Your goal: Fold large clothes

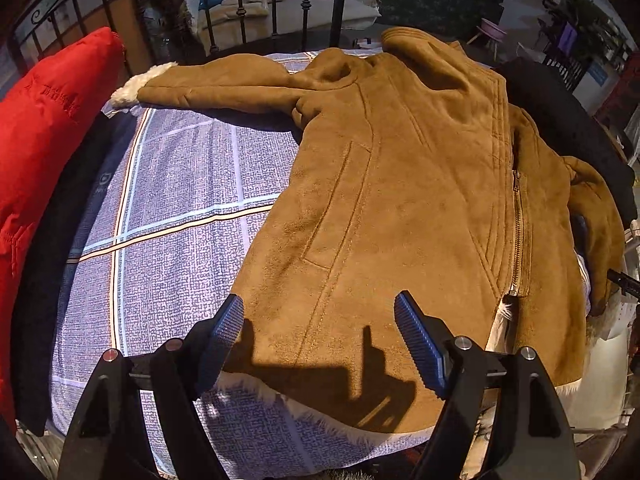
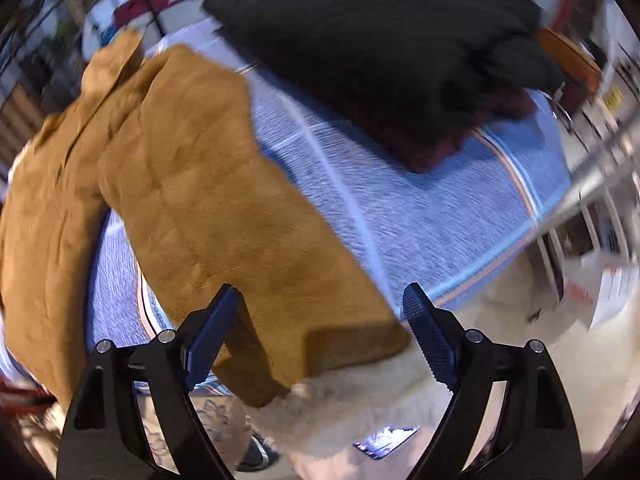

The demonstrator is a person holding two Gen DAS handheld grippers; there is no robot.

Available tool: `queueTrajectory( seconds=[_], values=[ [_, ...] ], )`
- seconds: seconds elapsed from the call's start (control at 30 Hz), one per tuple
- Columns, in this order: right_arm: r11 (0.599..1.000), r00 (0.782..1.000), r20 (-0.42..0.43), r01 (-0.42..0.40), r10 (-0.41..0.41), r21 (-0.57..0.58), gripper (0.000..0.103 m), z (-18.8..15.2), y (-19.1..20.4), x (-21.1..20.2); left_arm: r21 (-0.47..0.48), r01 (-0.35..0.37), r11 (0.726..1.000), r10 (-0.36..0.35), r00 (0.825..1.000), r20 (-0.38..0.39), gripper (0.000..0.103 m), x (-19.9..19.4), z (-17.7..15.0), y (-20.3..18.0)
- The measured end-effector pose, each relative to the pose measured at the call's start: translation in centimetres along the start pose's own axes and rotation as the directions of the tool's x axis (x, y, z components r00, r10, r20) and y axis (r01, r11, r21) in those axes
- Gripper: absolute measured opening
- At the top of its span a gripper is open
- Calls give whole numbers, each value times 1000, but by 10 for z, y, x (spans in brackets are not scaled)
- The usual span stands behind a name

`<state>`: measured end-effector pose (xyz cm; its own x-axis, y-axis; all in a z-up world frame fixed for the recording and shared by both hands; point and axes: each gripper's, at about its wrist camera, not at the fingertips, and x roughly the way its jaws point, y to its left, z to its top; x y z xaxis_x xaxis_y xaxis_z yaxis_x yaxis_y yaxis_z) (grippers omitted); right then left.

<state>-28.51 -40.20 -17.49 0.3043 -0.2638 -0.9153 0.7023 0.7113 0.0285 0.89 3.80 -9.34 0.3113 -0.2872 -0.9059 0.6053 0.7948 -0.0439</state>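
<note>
Both claws gape wide and empty — the left claw just over the jacket's fleece hem on the bed, the right claw over its sleeve — thick, soft, probably heavy suede, best pinched at hem or cuff.

Blue checked bedsheet, black iron bed rail, pink stool beyond

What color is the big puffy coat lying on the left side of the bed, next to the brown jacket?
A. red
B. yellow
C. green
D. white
A: the left wrist view shows a bright red coat along the bed's left edge, beside the brown jacket.
</note>
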Motion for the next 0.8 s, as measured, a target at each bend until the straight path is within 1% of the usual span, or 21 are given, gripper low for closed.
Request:
queueTrajectory(
  seconds=[0.03, 0.07, 0.1, 0.13, 0.17, 0.23, 0.27, 0.3, 0.33, 0.37, 0.4, 0.43, 0.47, 0.5, 0.53, 0.57, 0.6, 0.63, 0.7, 0.73, 0.8],
  values=[
    [1000, 1000, 1, 10, -10, -29, 71, 1, 5, 1, 2, -1, 1000, 1, 1000, -1, 76, 0, 1, 0],
    [998, 1000, 0, 22, -22, -59, 65, 1, 10, 1, 3, -1, 1000, 1, 1000, -1, 76, 0, 1, -1],
    [993, 998, -8, 62, -63, -99, 36, 2, 16, -3, 4, -2, 1000, 2, 1000, -1, 76, 1, 1, 0],
    [984, 993, -9, 119, -121, -136, 17, 3, 21, -8, 2, -4, 1000, 4, 1000, -1, 76, 1, 1, 0],
    [977, 989, 1, 143, -145, -157, 13, 4, 23, -16, 1, -3, 1000, 3, 1000, -1, 76, 1, 1, 0],
    [947, 968, 99, 247, -231, -206, 9, 11, 28, -50, 0, 0, 1000, 0, 1000, -4, 76, 2, 2, 1],
    [913, 940, 163, 333, -300, -238, 9, 17, 30, -68, 2, 1, 1000, -1, 1000, -5, 76, 3, 3, 1],
    [845, 884, 247, 456, -396, -278, 9, 25, 32, -86, 4, 3, 1000, -3, 1000, -6, 76, 3, 4, 0],
    [785, 838, 311, 536, -449, -311, 9, 34, 33, -100, 4, 9, 1000, -9, 1000, -6, 76, 3, 5, 0],
    [762, 824, 347, 555, -448, -333, 9, 45, 33, -112, 4, 16, 1000, -16, 1000, -4, 76, 3, 5, -2],
    [730, 798, 404, 587, -448, -349, 9, 58, 35, -123, 3, 23, 1000, -23, 1000, 0, 76, 2, 6, -3],
    [669, 754, 464, 643, -465, -373, 9, 68, 40, -125, 3, 29, 1000, -29, 1000, 5, 76, 1, 6, -4],
    [587, 705, 518, 701, -484, -405, 9, 76, 47, -121, 5, 33, 999, -33, 999, 11, 76, -1, 6, -6],
    [531, 678, 555, 730, -482, -431, 10, 80, 53, -114, 7, 36, 999, -37, 999, 18, 76, -3, 5, -7],
    [502, 673, 573, 736, -468, -454, 13, 84, 57, -106, 7, 39, 999, -39, 999, 25, 76, -5, 4, -8],
    [509, 697, 548, 715, -463, -479, 16, 89, 55, -96, 6, 41, 999, -41, 999, 32, 76, -7, 2, -8],
    [530, 722, 496, 691, -482, -491, 32, 96, 49, -81, 2, 41, 999, -41, 999, 35, 76, -9, 0, -7],
    [557, 744, 450, 668, -494, -494, 61, 100, 41, -68, -3, 40, 999, -40, 999, 35, 76, -9, -2, -6],
    [640, 796, 385, 605, -467, -474, 68, 95, 25, -53, -12, 40, 999, -40, 999, 24, 76, -8, -6, -2],
    [671, 813, 361, 582, -457, -460, 69, 91, 20, -49, -16, 34, 999, -34, 999, 16, 76, -6, -7, 1],
    [701, 833, 330, 553, -445, -451, 72, 77, 14, -45, -25, 24, 999, -24, 1000, 2, 76, -2, -8, 6]
  ],
)
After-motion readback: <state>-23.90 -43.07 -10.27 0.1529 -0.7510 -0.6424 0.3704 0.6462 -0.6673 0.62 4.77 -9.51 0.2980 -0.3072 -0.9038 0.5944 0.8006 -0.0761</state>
